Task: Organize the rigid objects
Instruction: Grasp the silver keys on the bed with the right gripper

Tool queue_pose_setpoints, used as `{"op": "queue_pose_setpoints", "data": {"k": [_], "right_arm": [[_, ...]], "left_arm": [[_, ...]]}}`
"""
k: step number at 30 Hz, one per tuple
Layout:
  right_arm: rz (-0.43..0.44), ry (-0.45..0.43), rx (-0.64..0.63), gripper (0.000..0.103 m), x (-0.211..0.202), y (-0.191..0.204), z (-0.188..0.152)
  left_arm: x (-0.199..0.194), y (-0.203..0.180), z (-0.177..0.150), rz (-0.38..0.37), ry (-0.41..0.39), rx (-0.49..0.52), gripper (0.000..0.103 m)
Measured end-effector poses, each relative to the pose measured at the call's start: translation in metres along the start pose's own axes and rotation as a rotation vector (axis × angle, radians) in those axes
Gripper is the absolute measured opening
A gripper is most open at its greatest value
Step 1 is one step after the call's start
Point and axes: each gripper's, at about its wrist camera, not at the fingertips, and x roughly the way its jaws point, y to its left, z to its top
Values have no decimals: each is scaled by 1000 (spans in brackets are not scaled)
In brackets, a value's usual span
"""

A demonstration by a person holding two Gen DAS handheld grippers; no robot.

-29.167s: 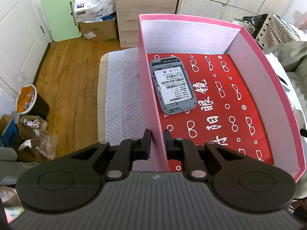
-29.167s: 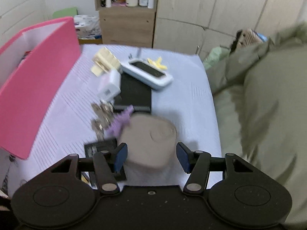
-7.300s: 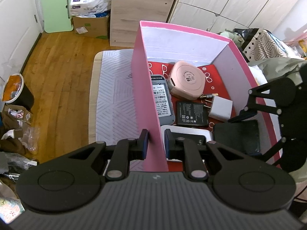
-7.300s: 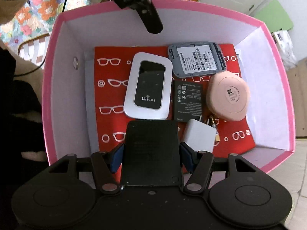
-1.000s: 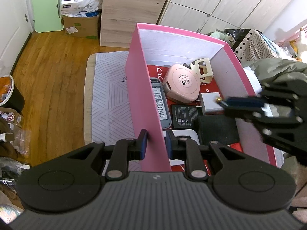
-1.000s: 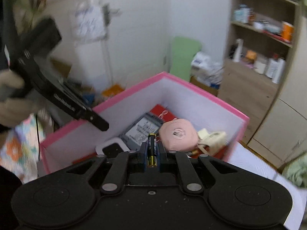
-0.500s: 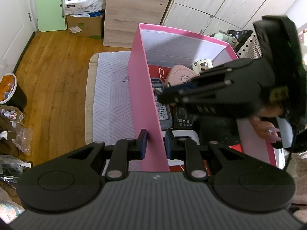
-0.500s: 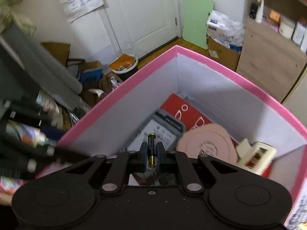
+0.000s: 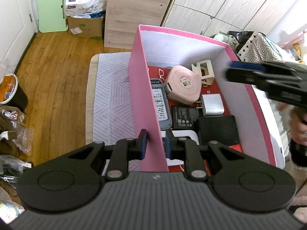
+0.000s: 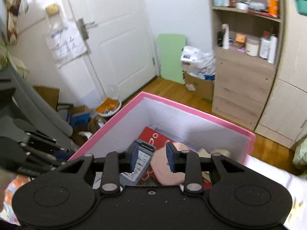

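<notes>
One pink cardboard box (image 9: 143, 95), rectangular, matte, white-lined inside, its floor covered by a red sheet printed with white spectacles. The left gripper (image 9: 155, 143) pinches the box's near-left wall, one blue pad on each face of the thin board.

Contents, counted from the left wrist view, all ahead of the left jaws and to their right:
- One black flat case (image 9: 217, 130), rectangular, finely textured, just right of the jaws.
- One pink rounded device (image 9: 184, 85), smooth plastic, pebble-shaped, with a printed round label, farther ahead.
- One grey device shell (image 9: 160, 105), rounded corners, barcode label facing up, lying along the pinched wall.
- One white router (image 9: 180, 134), glossy, mostly hidden behind the right finger of the left gripper.
- One black flat battery (image 9: 184, 116), rectangular, white print, between shell and case.
- One white plug adapter (image 9: 212, 104), boxy, smooth.
- One cream plastic bracket (image 9: 205, 71), open-framed, nearest the far wall.

The right gripper (image 10: 152, 156), black with blue pads, hangs above the box's right side, blurred. Its jaws are opening, with nothing between them; below the gap lie the grey shell and the pink device.

One pale striped cloth (image 9: 113, 95) lies under the box, left of the left jaws.
</notes>
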Motion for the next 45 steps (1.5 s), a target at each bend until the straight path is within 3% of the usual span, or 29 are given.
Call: {"op": "queue_pose_setpoints", "data": {"k": [9, 15, 23, 25, 29, 36, 39, 41, 45], "right_arm": [[-180, -90, 206, 37, -80, -60, -48], [-298, -27, 379, 37, -90, -97, -99], [-300, 50, 277, 37, -73, -85, -142], [-309, 69, 239, 37, -70, -84, -145], [-321, 102, 173, 26, -61, -88, -144], [-309, 169, 107, 22, -39, -96, -147], [-290, 127, 151, 6, -43, -105, -145], [-221, 62, 239, 5, -54, -116, -138], [-169, -28, 294, 6, -69, -124, -126]], "left_arm": [[-5, 2, -2, -15, -13, 5, 18], [-5, 1, -2, -14, -12, 9, 18], [-5, 2, -2, -11, -16, 0, 18], [-5, 2, -2, -12, -17, -5, 18], [-5, 1, -3, -8, -18, -7, 18], [-5, -1, -4, 4, -20, -9, 18], [-6, -1, -4, 5, -19, -15, 18], [-5, 0, -4, 3, -17, -19, 18], [-5, 0, -3, 5, -16, -18, 18]]}}
